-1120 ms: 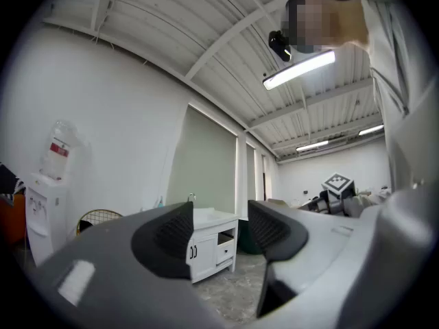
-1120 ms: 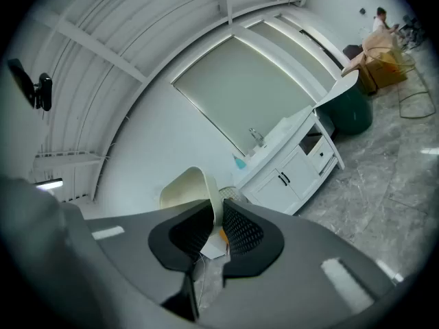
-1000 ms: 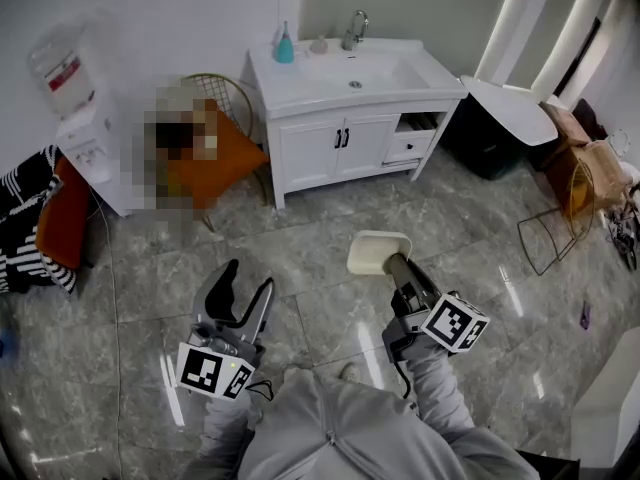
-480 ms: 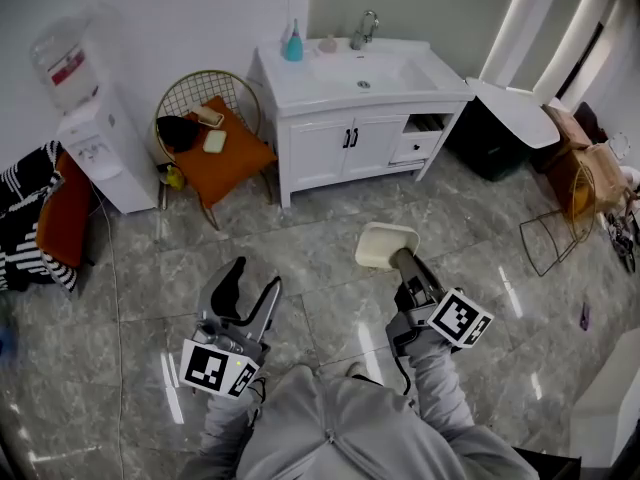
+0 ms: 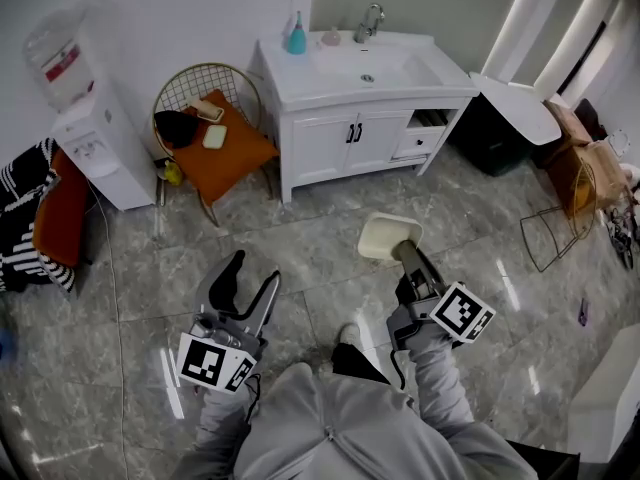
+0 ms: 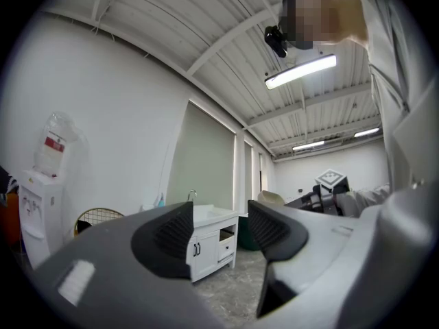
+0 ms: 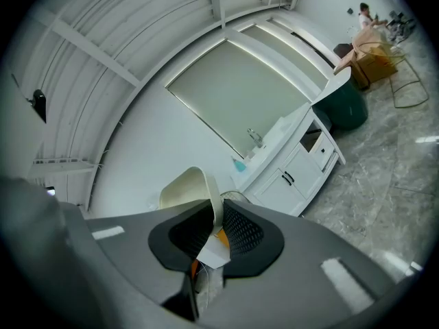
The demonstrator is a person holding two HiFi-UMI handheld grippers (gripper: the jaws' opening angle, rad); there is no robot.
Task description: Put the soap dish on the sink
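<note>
- Head view: Carried the dish (image 5: pixel 385 234) in the right gripper (image 5: pixel 400 248), clamped on its near rim, over the floor (image 5: pixel 300 248) and well short of the sink (image 5: pixel 300 88). Held the left gripper (image 5: pixel 251 274) low alongside, spread wide with nothing in it. Had drawn a little nearer the sink than a second before, with a foot (image 5: pixel 348 334) newly forward beneath the grippers. Judged as mid-walk with the dish, the placing not yet begun.
- Left gripper view: Showed the left gripper (image 6: pixel 221 233) with both pads (image 6: pixel 171 235) far apart and bare. Framed only the distant sink (image 6: pixel 209 218) in the gap, and the dish (image 6: pixel 271 199) off to the right, well apart.
- Right gripper view: Caught the right gripper (image 7: pixel 218 228) all but closed, pinching the thin wall of the dish (image 7: pixel 188 187), the bowl standing up above the pads. Put the sink (image 7: pixel 274 142) ahead and well off. Left, by the look of it, the rest of the approach and then a level set-down on the sink top.
</note>
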